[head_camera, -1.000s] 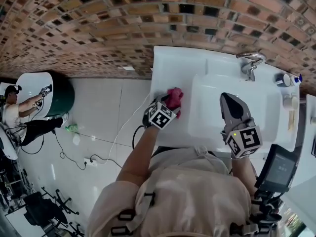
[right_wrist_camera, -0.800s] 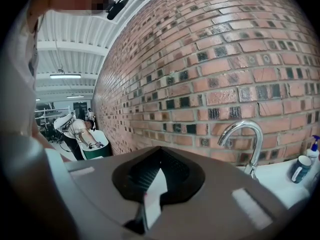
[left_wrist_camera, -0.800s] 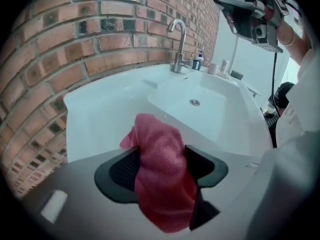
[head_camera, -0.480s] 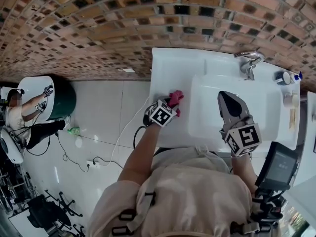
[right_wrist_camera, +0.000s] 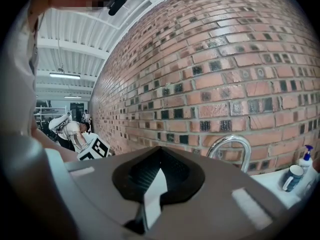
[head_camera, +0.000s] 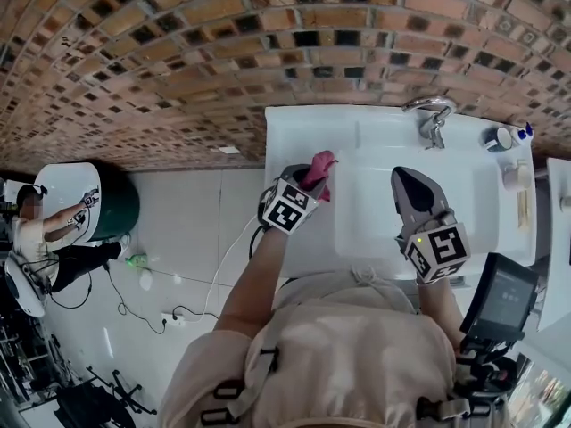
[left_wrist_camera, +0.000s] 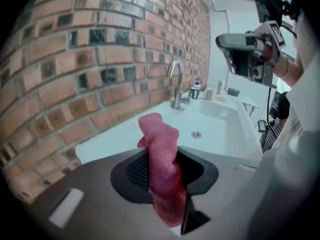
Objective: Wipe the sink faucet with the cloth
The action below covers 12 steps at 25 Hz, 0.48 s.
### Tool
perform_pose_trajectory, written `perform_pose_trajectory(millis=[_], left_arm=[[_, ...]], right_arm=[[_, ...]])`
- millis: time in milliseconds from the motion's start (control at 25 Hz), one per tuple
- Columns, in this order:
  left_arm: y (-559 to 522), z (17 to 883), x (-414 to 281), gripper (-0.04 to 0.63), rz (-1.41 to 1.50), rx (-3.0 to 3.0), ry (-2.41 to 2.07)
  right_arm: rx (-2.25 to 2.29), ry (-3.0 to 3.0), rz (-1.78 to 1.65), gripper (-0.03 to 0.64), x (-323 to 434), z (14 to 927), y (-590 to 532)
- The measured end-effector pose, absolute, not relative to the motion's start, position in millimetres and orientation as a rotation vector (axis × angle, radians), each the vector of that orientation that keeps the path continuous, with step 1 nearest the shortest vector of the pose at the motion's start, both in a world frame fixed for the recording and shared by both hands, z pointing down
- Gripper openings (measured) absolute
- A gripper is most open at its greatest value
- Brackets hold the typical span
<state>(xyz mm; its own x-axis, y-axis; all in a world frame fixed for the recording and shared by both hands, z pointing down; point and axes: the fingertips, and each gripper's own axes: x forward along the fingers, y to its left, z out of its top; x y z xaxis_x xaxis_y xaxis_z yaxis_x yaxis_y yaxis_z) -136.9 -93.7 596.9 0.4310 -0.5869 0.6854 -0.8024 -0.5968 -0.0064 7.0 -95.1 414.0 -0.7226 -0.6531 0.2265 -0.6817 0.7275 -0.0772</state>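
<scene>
**Item:** pink cloth (left_wrist_camera: 161, 154). Likely soft, light and limp; it bunches and droops.
**Location:** over the worktop (head_camera: 299, 127) left of the basin, well apart from the faucet (head_camera: 431, 114).
**Hold:** left gripper (head_camera: 310, 181), whose fingers have just been closing, pinches its bunched middle, a sound place to grip.
**Right gripper** (right_wrist_camera: 159, 176): fingers together, empty.

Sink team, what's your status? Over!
Left gripper shut on pink woven cloth, jaws just been closing. Right gripper shut, empty. Curved chrome faucet not yet touched, path clear.
</scene>
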Motion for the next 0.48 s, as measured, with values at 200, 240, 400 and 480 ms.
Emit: perform_pose_trajectory(millis=[200,240,400,480], left_arm=[[-134.1,499.8,-83.6,0.117,0.825,2.651,-1.237],[-140.5,482.6,-70.9,0.117,0.797,2.703,-1.234],[-160.1,428.5,-20.4,0.118,0.778,2.888,-1.218],[-168.5,415.6,6.1,0.118,0.808,2.954,-1.199]], right_arm=[[1.161,-2.754,0.187,-0.006,31.2,398.6,-101.8],[1.181,-2.752,0.180,-0.006,36.4,396.5,-103.5],[1.247,-2.729,0.179,-0.006,59.6,392.9,-108.8],[1.269,-2.718,0.189,-0.006,73.0,393.8,-110.5]])
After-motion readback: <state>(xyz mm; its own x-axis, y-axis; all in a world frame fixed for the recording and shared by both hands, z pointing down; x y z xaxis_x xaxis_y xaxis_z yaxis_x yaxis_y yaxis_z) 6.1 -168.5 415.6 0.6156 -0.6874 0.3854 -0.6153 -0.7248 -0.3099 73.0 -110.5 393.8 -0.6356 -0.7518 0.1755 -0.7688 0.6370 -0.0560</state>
